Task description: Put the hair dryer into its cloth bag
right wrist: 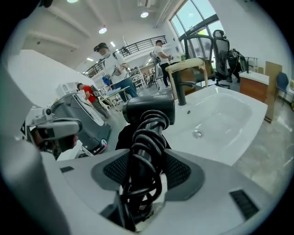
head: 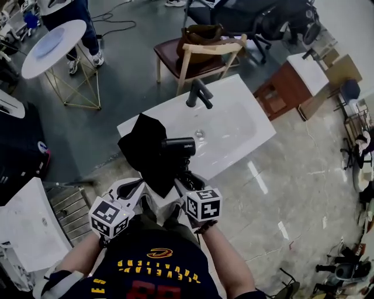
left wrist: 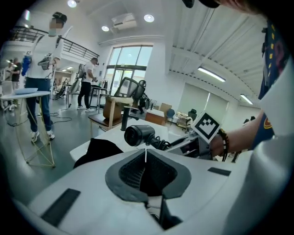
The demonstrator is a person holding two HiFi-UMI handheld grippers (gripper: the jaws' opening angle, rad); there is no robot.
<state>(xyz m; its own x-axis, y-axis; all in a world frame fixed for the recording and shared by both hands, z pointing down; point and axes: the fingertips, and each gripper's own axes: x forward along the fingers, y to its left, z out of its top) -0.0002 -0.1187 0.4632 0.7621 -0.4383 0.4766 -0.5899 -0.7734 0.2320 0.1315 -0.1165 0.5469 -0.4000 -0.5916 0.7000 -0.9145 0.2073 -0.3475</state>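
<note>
**Matte hair dryer beside limp cloth bag**

The right gripper clamps the dryer's cord-wound handle, just right of the black bag at the near-left corner of the glossy white basin. The left gripper has its jaws together.

A big open lab hall dressed with home fittings.
I saw a free-standing white counter with a black faucet, a wooden chair, office chairs, floor cables, a mezzanine railing, tall windows and other people standing about.
</note>
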